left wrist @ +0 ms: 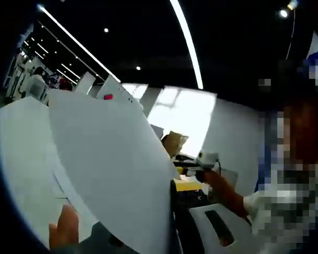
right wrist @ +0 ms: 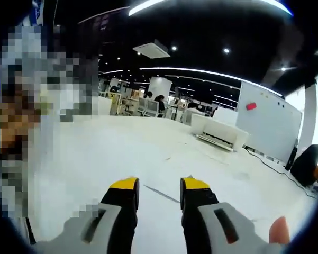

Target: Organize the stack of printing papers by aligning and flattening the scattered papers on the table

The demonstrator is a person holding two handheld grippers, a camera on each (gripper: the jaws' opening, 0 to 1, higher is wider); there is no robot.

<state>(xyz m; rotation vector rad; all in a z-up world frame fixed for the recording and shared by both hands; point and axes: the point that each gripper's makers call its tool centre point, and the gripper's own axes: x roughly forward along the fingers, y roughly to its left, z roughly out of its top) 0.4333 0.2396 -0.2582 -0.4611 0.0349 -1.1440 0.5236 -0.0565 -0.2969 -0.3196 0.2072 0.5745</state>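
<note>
Left gripper view: white paper sheets point(left wrist: 108, 164) are filling the near field, held up at a tilt w/ more sheets fanning out behind at left point(left wrist: 21, 153). Left gripper's own jaws are hidden behind the paper, so cannot tell whether they are wide or closed. A fingertip point(left wrist: 64, 228) is showing at the bottom edge by the sheets. At lower right, the right gripper's grey body point(left wrist: 222, 227) is entering the view, w/ a person's forearm point(left wrist: 225, 193) behind it. Far side: bright window point(left wrist: 182, 114), a whiteboard w/ a pink magnet point(left wrist: 108, 97), long ceiling light strips point(left wrist: 188, 39).

Right gripper view: right gripper point(right wrist: 159, 185) is pointing out over a white table point(right wrist: 95, 153); its two black, yellow-tipped jaws are standing apart w/ nothing between them. A thin paper edge point(right wrist: 161, 194) is lying flat on the table just past the jaws. A fingertip point(right wrist: 279, 231) is showing at lower right. Far across the room: a white printer-like box point(right wrist: 219, 132), a whiteboard at right point(right wrist: 270, 124), seated people in the distance point(right wrist: 160, 104), ceiling spotlights.
</note>
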